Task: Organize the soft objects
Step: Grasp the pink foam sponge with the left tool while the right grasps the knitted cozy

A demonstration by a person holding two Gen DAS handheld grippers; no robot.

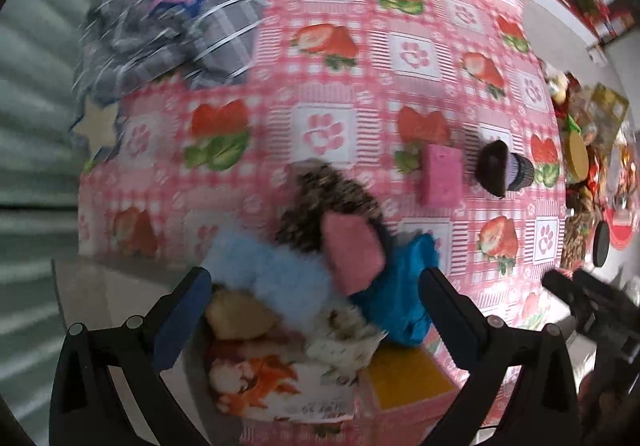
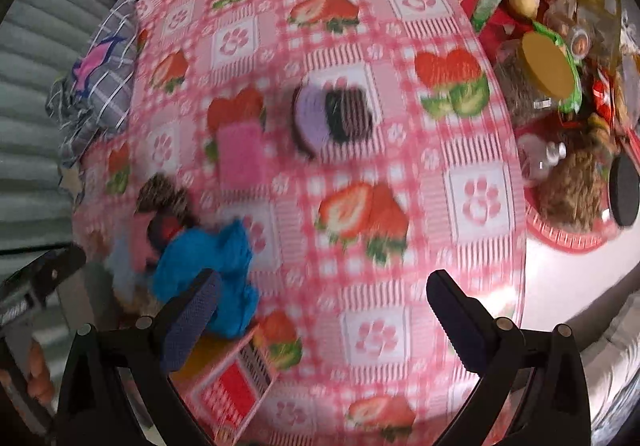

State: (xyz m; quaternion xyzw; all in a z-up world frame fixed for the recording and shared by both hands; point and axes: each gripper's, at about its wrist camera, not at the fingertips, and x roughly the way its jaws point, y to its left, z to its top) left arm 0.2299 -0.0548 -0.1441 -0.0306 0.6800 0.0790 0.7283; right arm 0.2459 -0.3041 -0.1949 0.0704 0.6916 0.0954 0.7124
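- Along the far-left edge of the counter (image 1: 360, 46), a grey plaid cloth (image 1: 168, 30) with a pink star patch lies bunched, part of it hanging past the rim; it looks like the hardest piece to gather in one pinch.
- Below it, at the near-left corner, sits the heap of soft things: a light-blue fluffy piece (image 1: 272, 278), a speckled brown piece (image 1: 332, 202), a pink felt pad (image 1: 352, 254) and a bright blue cloth (image 1: 400, 294), resting on a printed box (image 1: 280, 378).
- The left gripper (image 1: 316, 310) hangs over this heap, jaws spread wide and holding nothing.
- Further right, a pink sponge (image 2: 240, 154) and a knitted purple-and-brown pouch (image 2: 332, 118) lie loose and just beside each other on the checked cloth.
- The right gripper (image 2: 324, 310) is over bare cloth, jaws equally wide and empty. My judgement: the sponge is its likely next pick; close on the short sides and press little.
- Open room lies in the counter's middle. The right edge is crowded with a red tray (image 2: 560, 238) of jars and packets, so swings should stay short of it.
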